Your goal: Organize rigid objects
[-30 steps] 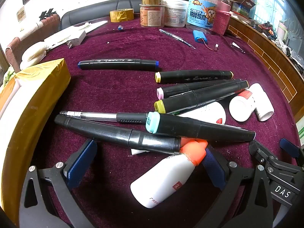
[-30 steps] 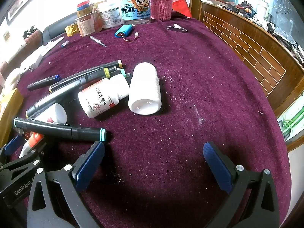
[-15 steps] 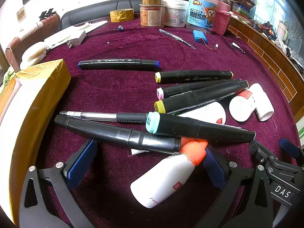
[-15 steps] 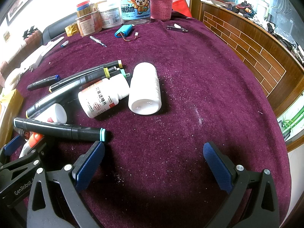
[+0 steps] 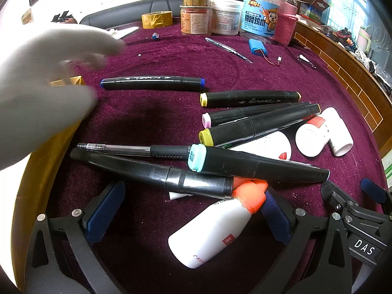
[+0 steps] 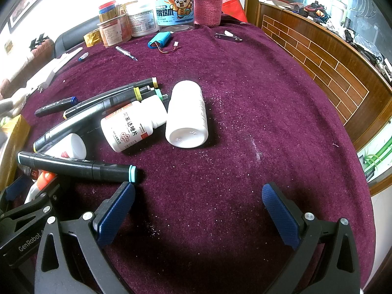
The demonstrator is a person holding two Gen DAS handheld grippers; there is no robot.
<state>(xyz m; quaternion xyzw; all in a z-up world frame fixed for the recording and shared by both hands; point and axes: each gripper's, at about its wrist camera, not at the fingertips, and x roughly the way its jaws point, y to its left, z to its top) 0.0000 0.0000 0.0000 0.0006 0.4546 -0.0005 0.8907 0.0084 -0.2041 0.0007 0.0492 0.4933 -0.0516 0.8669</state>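
Note:
Several black markers lie in a loose pile on the purple cloth, among them a teal-capped marker (image 5: 257, 166) (image 6: 80, 167) and a blue-ended marker (image 5: 152, 83) lying apart. A clear pen (image 5: 117, 148) lies beside them. A white glue bottle (image 5: 210, 235) with an orange cap rests between the fingers of my open left gripper (image 5: 189, 214), untouched. Two white pill bottles (image 6: 132, 125) (image 6: 187, 117) lie ahead of my right gripper (image 6: 197, 215), which is open with only cloth between its pads. A blurred white-gloved hand (image 5: 44, 85) hovers at the left.
A gold-wrapped box (image 5: 36, 171) fills the left side under the hand. Jars (image 5: 262, 12), a tape roll (image 5: 156, 19) and a blue battery pack (image 5: 257, 49) stand at the back. A wooden brick-pattern rim (image 6: 318, 56) bounds the right.
A white-gloved hand has come into the left wrist view from the left, over the gold box. Both grippers and the objects have stayed still.

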